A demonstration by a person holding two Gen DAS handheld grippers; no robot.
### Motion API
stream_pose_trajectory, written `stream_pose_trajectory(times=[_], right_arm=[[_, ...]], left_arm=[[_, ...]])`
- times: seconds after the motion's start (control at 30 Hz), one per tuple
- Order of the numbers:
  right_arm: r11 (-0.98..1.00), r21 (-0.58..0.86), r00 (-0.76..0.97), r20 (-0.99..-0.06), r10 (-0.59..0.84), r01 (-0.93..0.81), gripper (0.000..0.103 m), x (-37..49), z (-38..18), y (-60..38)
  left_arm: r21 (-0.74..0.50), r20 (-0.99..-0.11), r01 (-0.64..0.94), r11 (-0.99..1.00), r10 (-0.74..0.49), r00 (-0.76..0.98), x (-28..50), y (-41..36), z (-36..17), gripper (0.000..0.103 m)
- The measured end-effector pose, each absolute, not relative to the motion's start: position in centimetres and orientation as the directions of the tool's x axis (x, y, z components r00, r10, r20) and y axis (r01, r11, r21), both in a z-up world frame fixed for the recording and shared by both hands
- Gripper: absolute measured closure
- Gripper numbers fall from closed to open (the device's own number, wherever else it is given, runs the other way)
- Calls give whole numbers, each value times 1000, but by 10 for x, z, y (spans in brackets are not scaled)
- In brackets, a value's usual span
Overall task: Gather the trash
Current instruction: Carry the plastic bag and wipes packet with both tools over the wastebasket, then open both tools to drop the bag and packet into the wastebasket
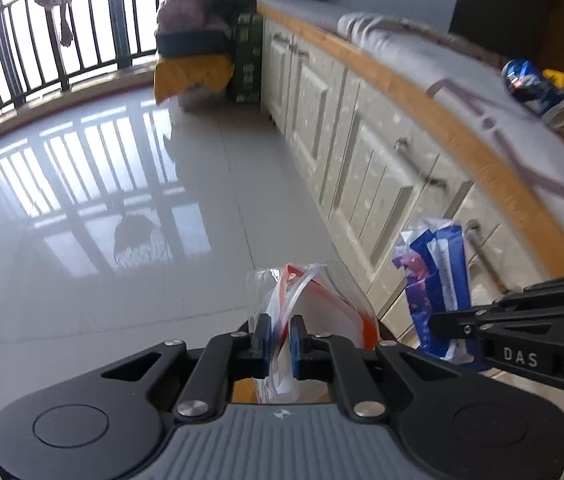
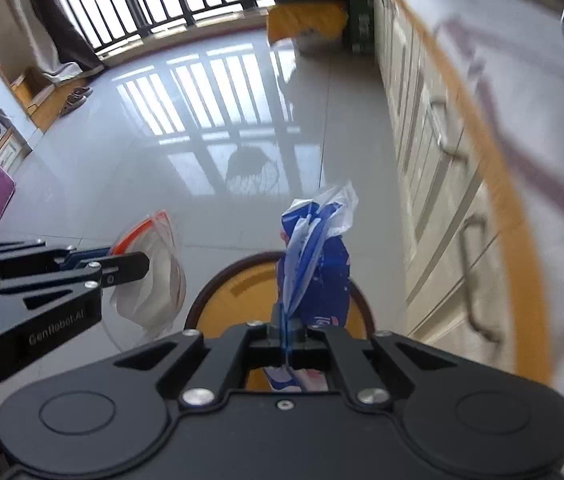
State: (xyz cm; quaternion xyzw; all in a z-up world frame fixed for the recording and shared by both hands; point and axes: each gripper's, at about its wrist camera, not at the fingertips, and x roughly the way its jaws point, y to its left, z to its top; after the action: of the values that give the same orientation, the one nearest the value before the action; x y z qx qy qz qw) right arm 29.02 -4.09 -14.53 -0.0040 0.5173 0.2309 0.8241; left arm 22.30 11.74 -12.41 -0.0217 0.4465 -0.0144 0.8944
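A clear orange-edged wrapper (image 1: 314, 304) is pinched by the left gripper (image 1: 279, 336), a blue wrapper (image 2: 314, 264) by the right gripper (image 2: 285, 330), above the round bin (image 2: 241, 284). If released off-centre, light film may be carried past the rim.

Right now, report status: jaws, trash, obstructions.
Left gripper shut on clear orange-edged wrapper. Right gripper shut on blue wrapper. Round bin open below both. Blue can on bench, uncollected. Nothing in the way.
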Motion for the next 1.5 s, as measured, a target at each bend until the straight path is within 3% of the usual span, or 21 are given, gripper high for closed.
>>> stream_pose_trajectory(times=[0.4, 0.83, 0.97, 1.1, 1.27, 1.37, 1.5], right_arm=[[889, 317, 193, -899, 393, -332, 102, 316, -239, -25], [897, 325, 154, -911, 382, -299, 101, 328, -278, -28], [899, 331, 150, -911, 384, -286, 97, 329, -285, -28], [898, 330, 157, -910, 385, -291, 84, 330, -288, -29], [905, 312, 165, -915, 367, -288, 79, 329, -289, -32], [912, 301, 164, -921, 354, -280, 79, 328, -288, -34], [912, 289, 137, -931, 338, -290, 77, 324, -288, -34]], left_arm=[[-133, -876, -82, 988, -79, 476, 248, 129, -210, 93], [-197, -900, -120, 973, -131, 415, 256, 129, -271, 92], [-197, -906, -126, 972, -131, 402, 263, 129, -283, 91], [-180, -914, -121, 976, -121, 388, 268, 129, -290, 90], [-166, -920, -122, 979, -108, 377, 271, 133, -293, 82], [-161, -924, -120, 980, -107, 368, 269, 134, -294, 68], [-144, -933, -111, 983, -98, 346, 266, 134, -297, 61]])
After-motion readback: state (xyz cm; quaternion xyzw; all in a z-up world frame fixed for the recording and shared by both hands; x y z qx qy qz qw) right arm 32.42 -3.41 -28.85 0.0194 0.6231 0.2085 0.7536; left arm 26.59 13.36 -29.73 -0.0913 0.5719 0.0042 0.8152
